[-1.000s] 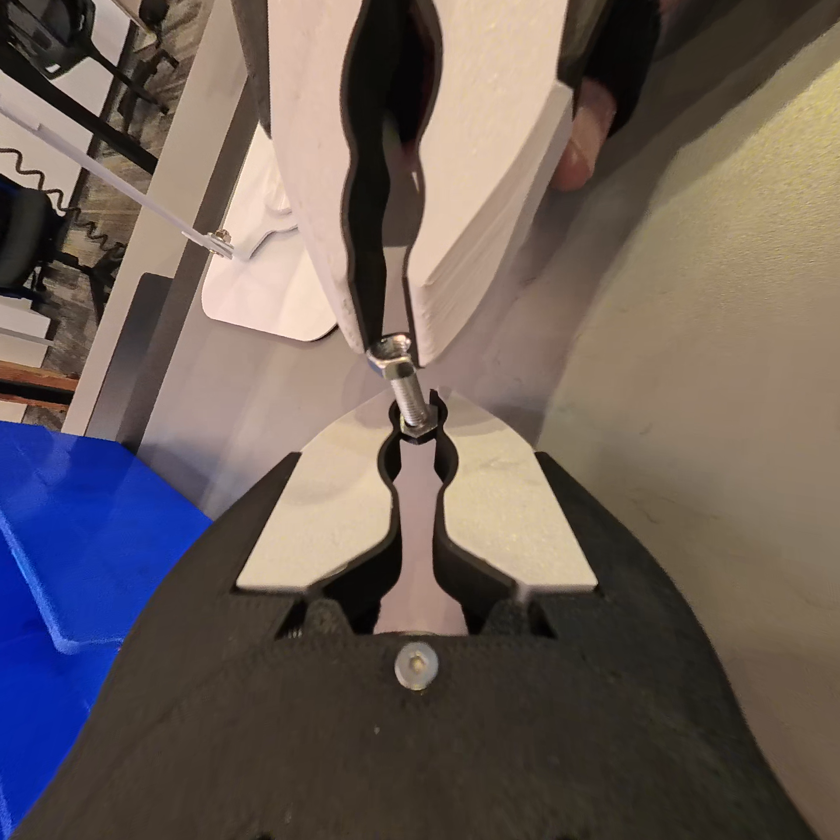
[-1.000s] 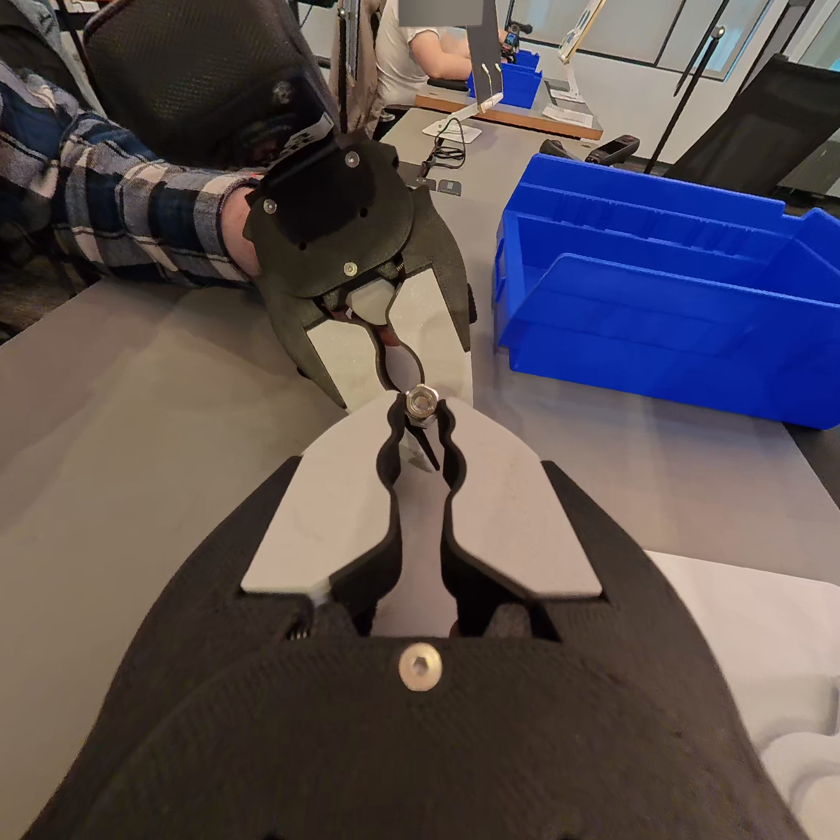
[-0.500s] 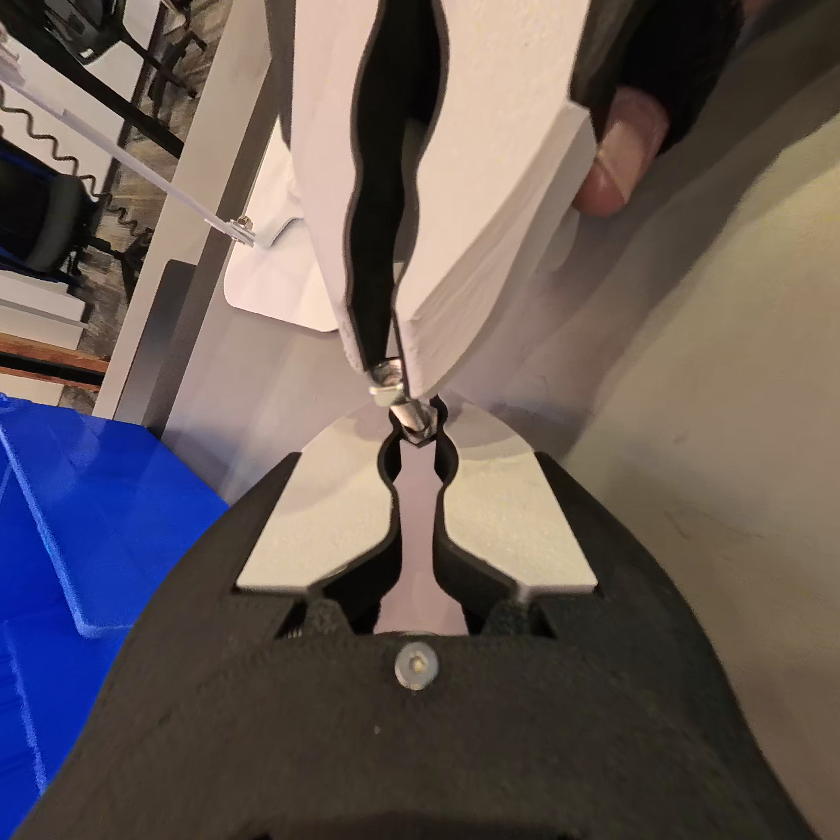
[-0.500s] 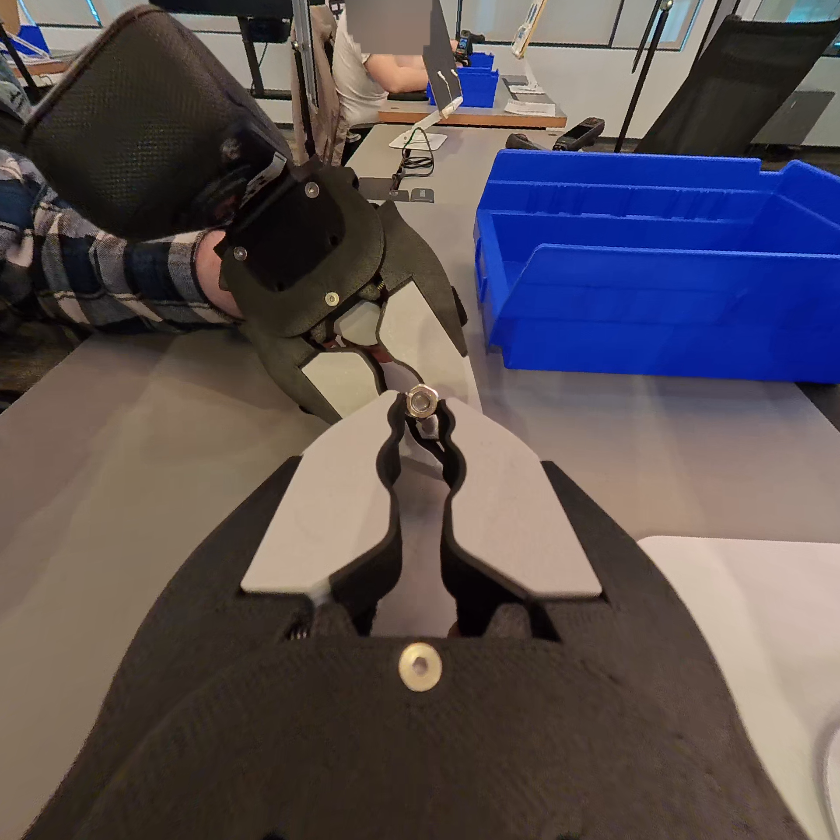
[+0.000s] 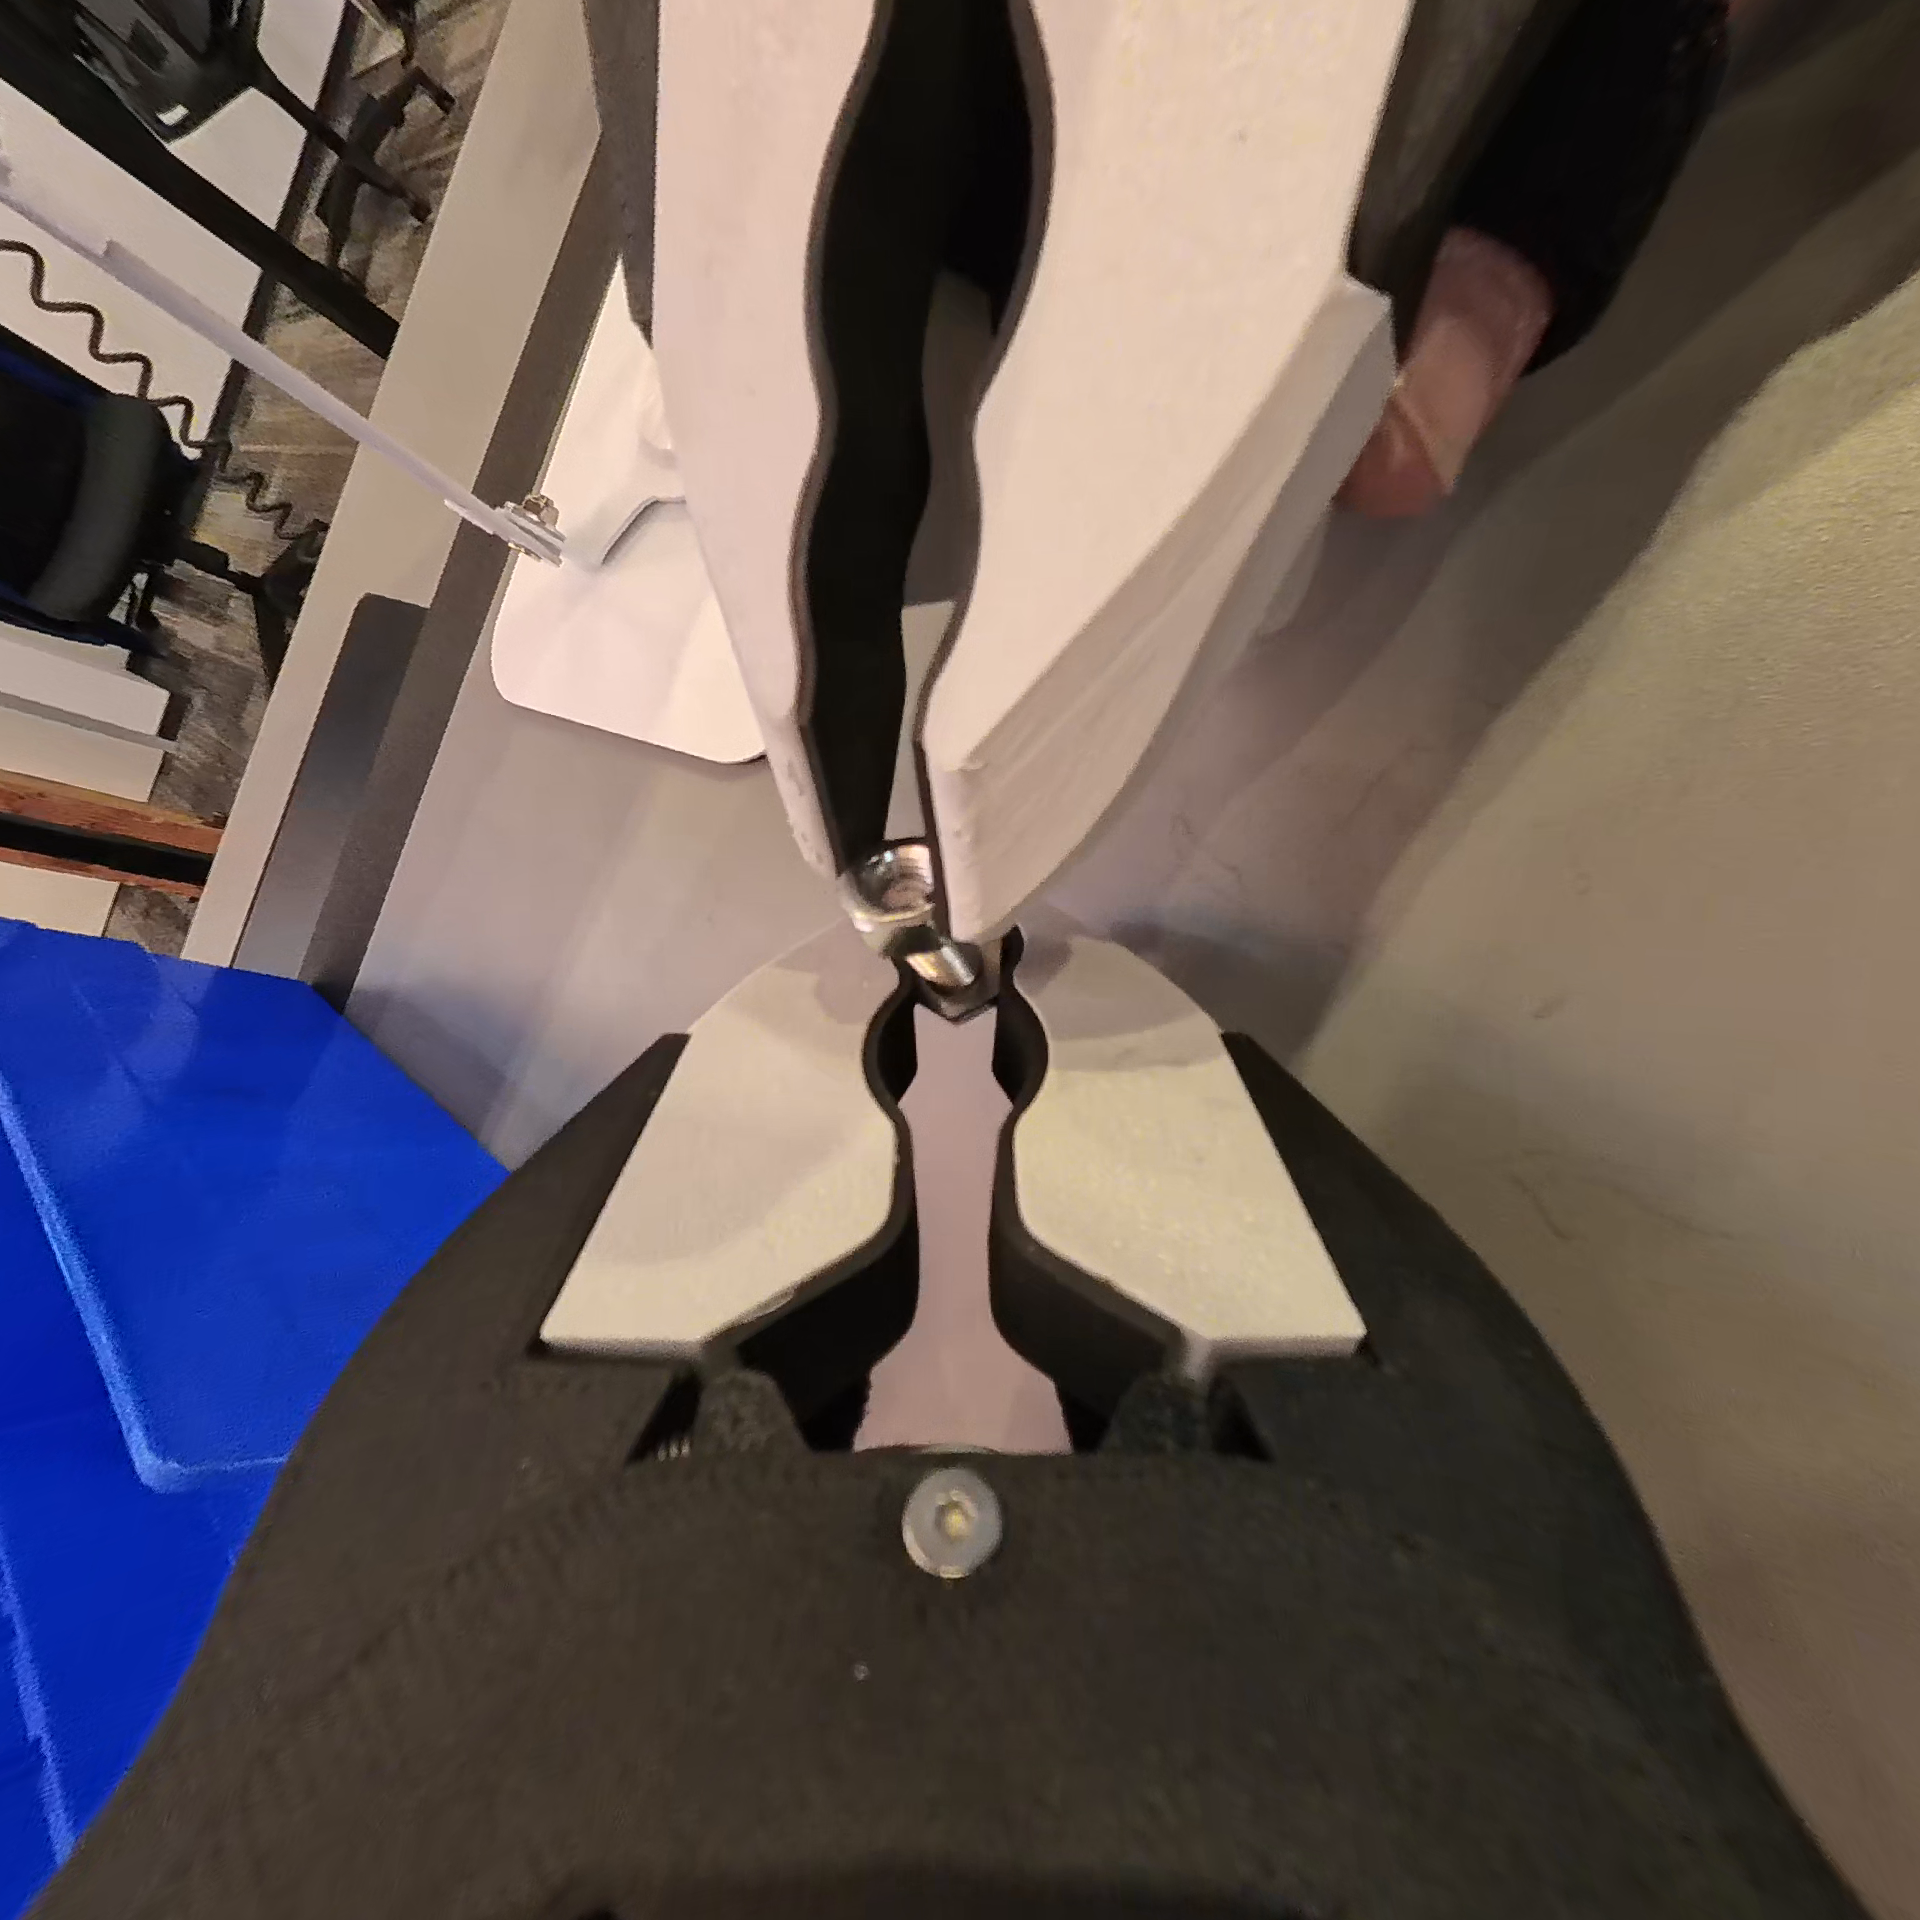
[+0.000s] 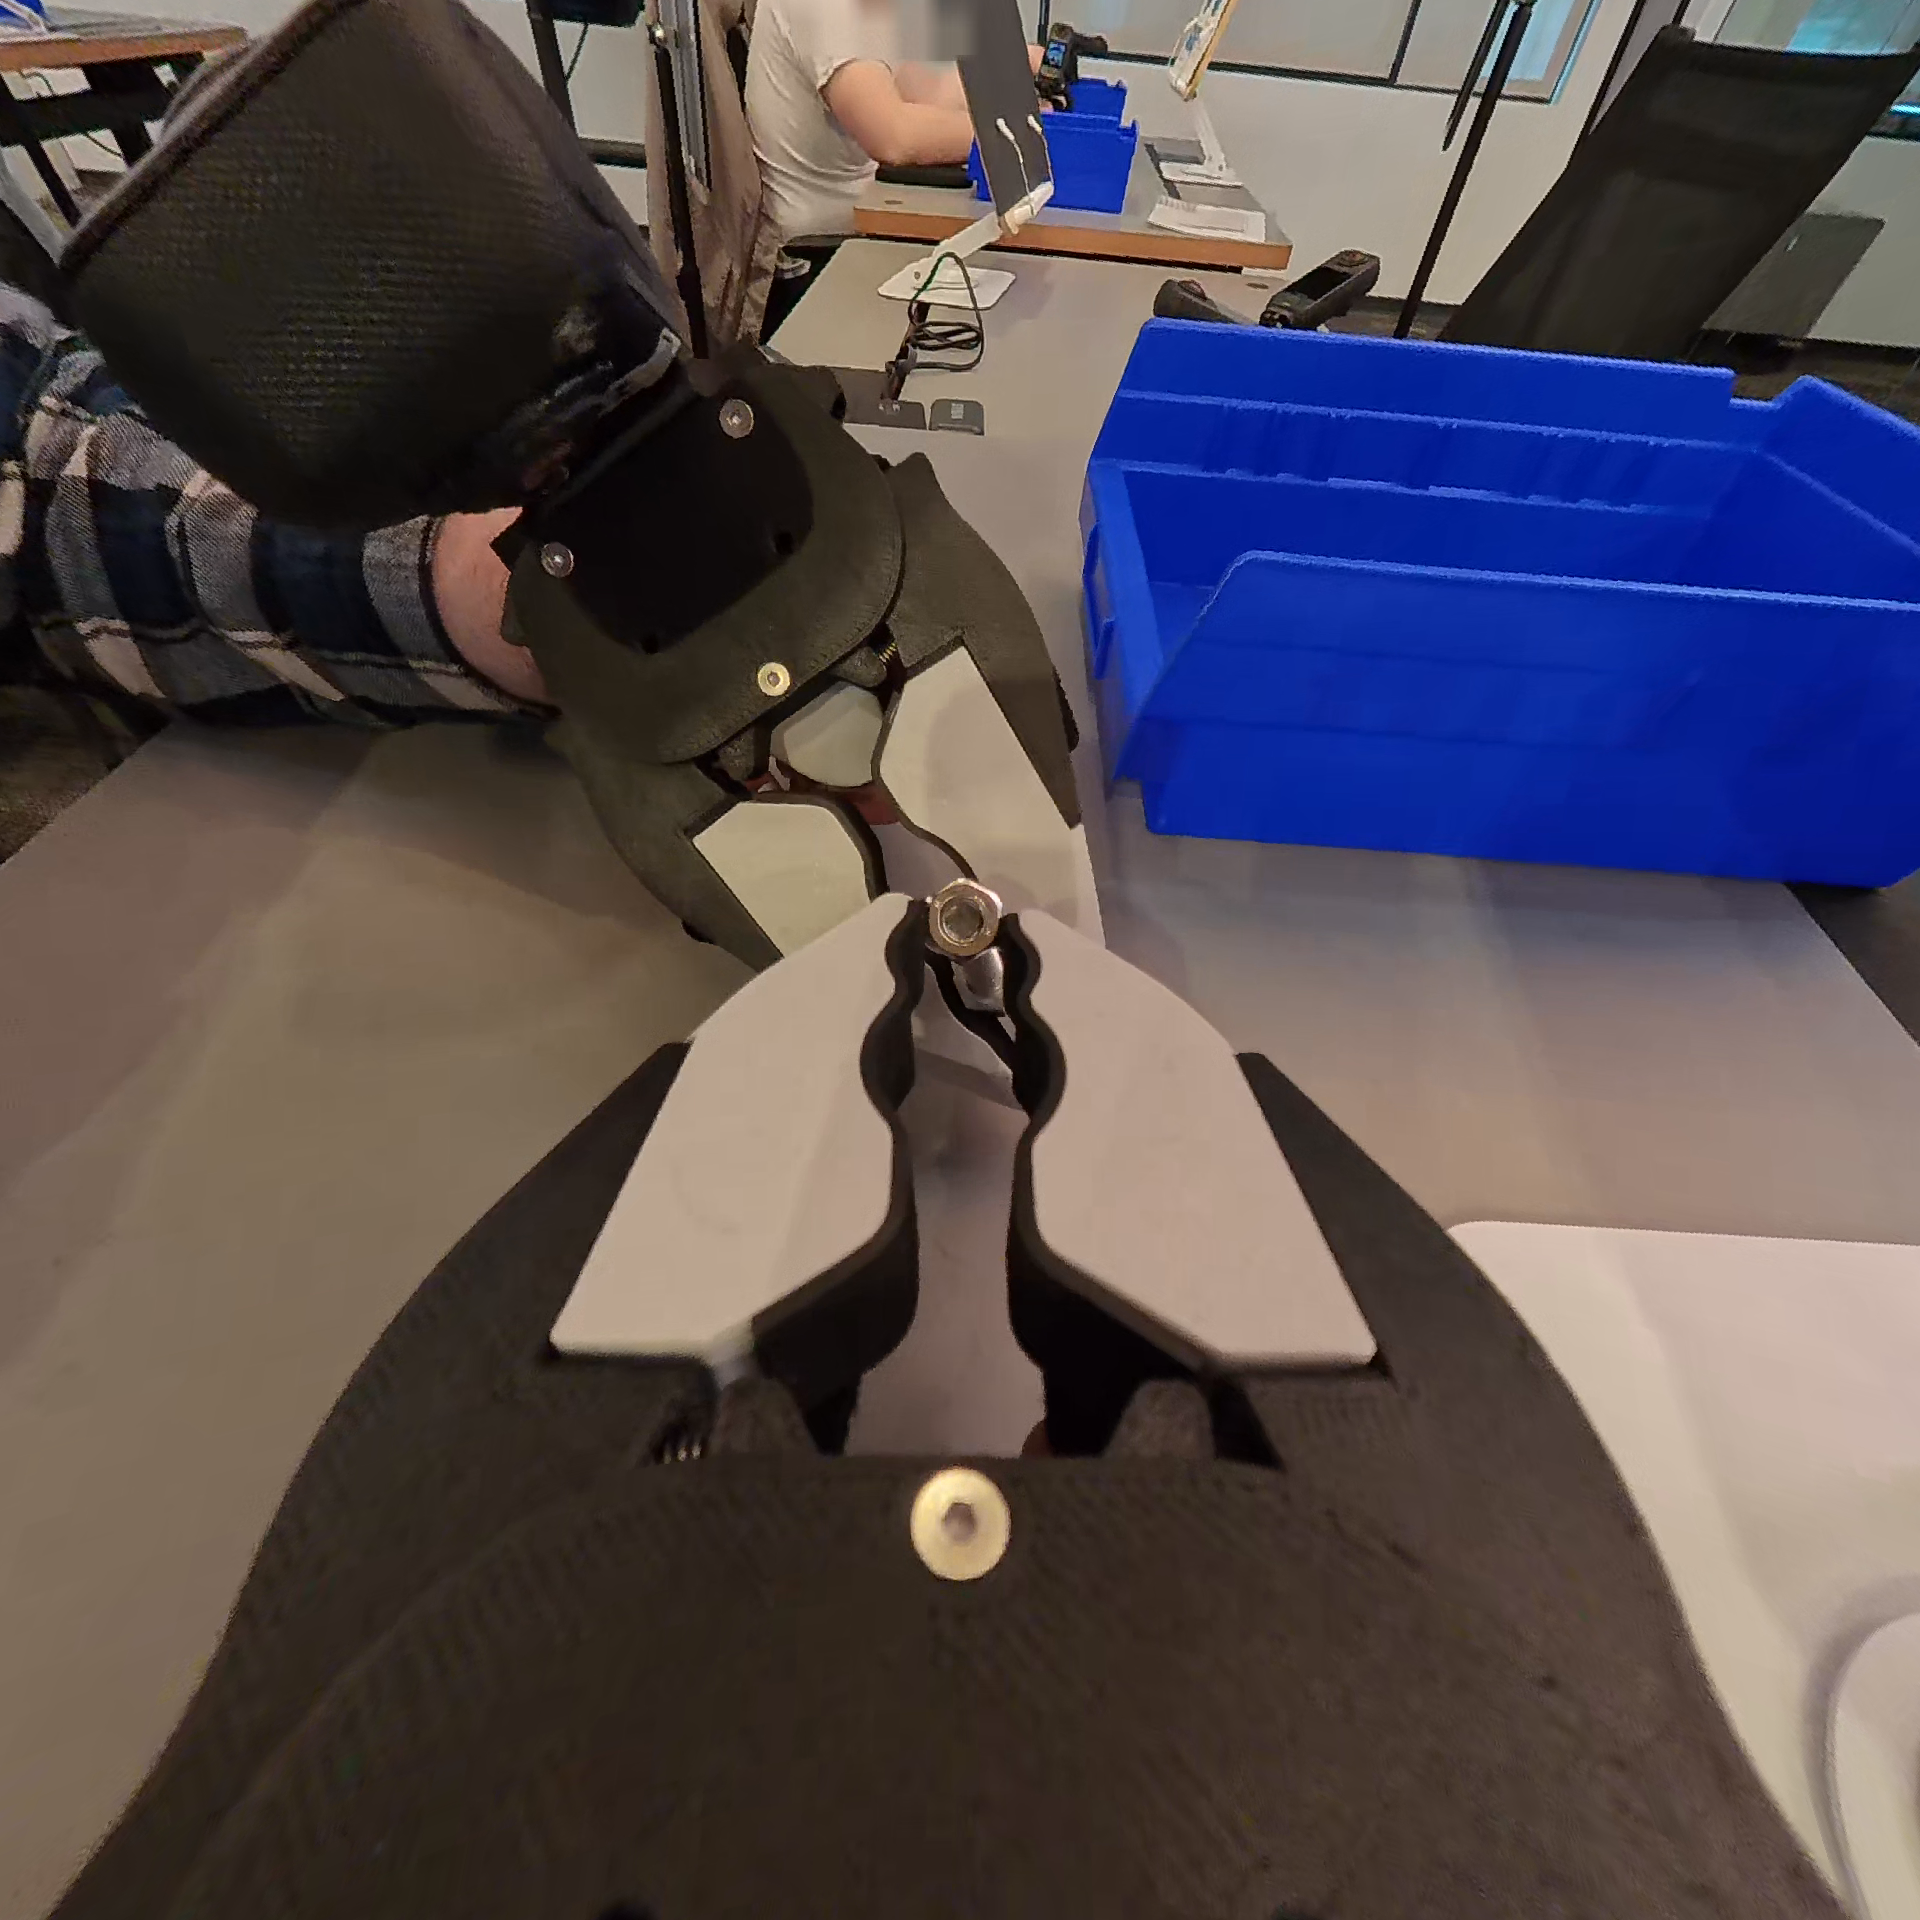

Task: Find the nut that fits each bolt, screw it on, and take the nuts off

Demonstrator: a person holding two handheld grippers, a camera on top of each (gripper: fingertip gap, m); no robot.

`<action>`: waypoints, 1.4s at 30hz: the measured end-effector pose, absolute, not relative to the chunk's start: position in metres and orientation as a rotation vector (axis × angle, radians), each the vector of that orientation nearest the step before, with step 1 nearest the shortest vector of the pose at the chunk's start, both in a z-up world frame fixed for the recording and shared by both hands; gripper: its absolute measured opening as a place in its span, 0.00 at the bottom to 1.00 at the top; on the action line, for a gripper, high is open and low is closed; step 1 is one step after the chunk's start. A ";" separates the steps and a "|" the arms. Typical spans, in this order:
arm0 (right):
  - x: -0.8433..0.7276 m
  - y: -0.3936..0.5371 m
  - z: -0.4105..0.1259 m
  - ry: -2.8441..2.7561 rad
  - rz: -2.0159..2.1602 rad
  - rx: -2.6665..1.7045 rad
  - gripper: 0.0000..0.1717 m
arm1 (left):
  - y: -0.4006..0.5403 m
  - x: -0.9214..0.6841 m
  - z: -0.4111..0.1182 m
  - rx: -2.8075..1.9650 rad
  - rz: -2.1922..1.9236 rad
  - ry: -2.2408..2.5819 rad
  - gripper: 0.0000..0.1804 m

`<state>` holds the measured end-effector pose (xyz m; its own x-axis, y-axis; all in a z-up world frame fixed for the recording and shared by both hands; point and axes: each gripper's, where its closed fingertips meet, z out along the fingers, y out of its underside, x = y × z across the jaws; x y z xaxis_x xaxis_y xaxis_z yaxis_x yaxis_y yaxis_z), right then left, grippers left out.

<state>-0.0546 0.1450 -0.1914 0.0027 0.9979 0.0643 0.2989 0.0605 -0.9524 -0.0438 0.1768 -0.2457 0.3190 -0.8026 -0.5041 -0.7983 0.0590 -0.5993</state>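
In the left wrist view my left gripper (image 5: 956,987) is shut on the dark hex end (image 5: 961,1006) of a small bolt. The silver threaded shaft (image 5: 940,961) rises from that end. My right gripper (image 5: 896,883) comes in from above and is shut on a silver hex nut (image 5: 891,883) at the shaft's other end. In the right wrist view my right gripper (image 6: 961,925) pinches the nut (image 6: 964,914) at its tips, and the shaft (image 6: 987,982) shows through the gap below. The left gripper's fingers (image 6: 790,862) reach in from the upper left, with their tips hidden behind mine.
A blue bin (image 6: 1507,675) stands on the grey table (image 6: 312,1039) to the right, and shows at lower left in the left wrist view (image 5: 208,1195). A white mat (image 6: 1714,1455) lies at the near right. A plaid sleeve (image 6: 208,582) holds the left gripper. Left tips to right tips: about 6 cm.
The two grippers have drawn closer, and less of the bolt's shaft shows between nut and dark end. Both grasps have held, and both views have tilted a little.
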 end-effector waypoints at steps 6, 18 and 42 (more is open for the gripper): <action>-0.055 0.145 -0.192 -1.440 0.989 -1.402 0.08 | 0.178 -0.043 -0.247 -1.716 -0.021 1.453 0.05; -0.055 0.144 -0.193 -1.453 0.979 -1.391 0.08 | 0.178 -0.040 -0.248 -1.716 -0.032 1.457 0.05; -0.056 0.141 -0.195 -1.462 0.998 -1.396 0.11 | 0.178 -0.038 -0.249 -1.719 -0.050 1.459 0.04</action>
